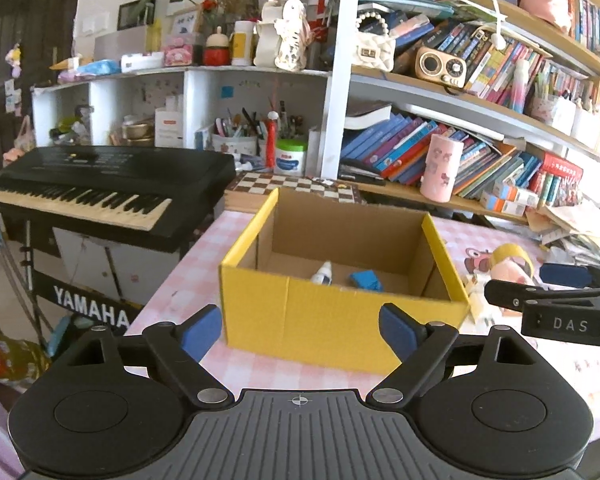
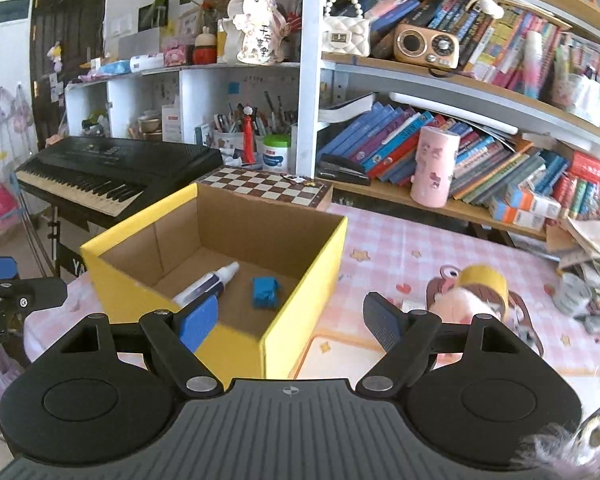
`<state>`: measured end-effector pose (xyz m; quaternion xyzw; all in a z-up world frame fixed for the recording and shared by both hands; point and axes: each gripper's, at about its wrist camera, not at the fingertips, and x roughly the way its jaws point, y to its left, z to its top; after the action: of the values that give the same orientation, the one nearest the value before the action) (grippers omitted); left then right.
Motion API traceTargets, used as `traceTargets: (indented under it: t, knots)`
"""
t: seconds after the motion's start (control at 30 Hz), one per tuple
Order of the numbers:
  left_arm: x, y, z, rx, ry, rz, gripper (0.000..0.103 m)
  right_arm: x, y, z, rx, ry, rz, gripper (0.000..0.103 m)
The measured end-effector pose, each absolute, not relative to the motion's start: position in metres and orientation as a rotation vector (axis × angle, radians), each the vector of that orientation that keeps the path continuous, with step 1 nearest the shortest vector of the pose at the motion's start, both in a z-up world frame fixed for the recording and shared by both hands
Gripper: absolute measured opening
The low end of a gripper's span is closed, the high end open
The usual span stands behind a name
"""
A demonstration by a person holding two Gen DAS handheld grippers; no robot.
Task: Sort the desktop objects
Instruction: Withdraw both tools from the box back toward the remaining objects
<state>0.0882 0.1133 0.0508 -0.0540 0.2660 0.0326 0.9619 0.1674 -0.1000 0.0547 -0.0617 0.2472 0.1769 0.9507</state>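
An open yellow cardboard box (image 1: 340, 316) (image 2: 300, 320) stands on the pink checked tablecloth. Inside it lie a white glue tube (image 1: 323, 273) (image 2: 206, 284) and a small blue object (image 1: 366, 280) (image 2: 265, 292). My left gripper (image 1: 300, 330) is open just before the box's near wall, with nothing between its blue pads. Over the box's near right corner my right gripper (image 2: 290, 320) is also open and empty. To the box's right a yellow tape roll (image 1: 512, 258) (image 2: 484, 284) rests on the table. Each gripper shows at the edge of the other's view: the right one (image 1: 540, 286), the left one (image 2: 8, 280).
A black keyboard (image 1: 100, 184) stands left of the table. Behind the box lies a chessboard (image 2: 260, 184). A pink cylinder (image 2: 434, 168) and rows of books fill the shelf behind. Papers and clutter pile up at the table's far right (image 2: 592, 276). A white card (image 2: 340, 356) lies near the box.
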Motion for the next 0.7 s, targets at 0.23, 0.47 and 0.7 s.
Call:
traceTargets:
  t: [0.23, 0.47, 0.7]
  knots:
    - [0.053, 0.110, 0.038, -0.112, 0.581, 0.068, 0.089, 0.118, -0.101, 0.038, -0.173, 0.524, 0.356, 0.083]
    - [0.025, 0.103, 0.026, -0.134, 0.611, 0.079, 0.089, 0.076, -0.107, 0.022, -0.122, 0.552, 0.309, 0.083]
    - [0.016, 0.094, 0.019, -0.113, 0.622, 0.049, 0.089, 0.048, -0.109, 0.010, -0.101, 0.570, 0.277, 0.083]
